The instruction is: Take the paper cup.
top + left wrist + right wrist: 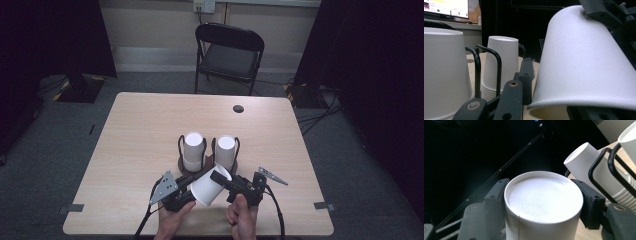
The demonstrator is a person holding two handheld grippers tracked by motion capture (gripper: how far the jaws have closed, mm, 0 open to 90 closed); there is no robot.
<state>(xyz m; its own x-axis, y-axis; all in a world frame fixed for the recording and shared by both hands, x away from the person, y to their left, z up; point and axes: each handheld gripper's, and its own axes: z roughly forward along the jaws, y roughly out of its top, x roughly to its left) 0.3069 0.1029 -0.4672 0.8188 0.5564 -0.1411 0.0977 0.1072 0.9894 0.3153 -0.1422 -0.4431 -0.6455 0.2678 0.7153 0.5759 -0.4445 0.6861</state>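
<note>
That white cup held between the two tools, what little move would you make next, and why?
Probably pull the two hands gently apart. The right gripper clamps the base of the tilted paper cup, while the left gripper's fingers sit at its wide rim end. The two stacks in the wire rack behind stay untouched, so the work looks like separating nested cups.

In the left gripper view the tilted paper cup runs off the right and bottom edges, hiding that claw's right jaw. The near-left stack of cups is cut by the left edge. The monitor text is too blurred to read.
</note>
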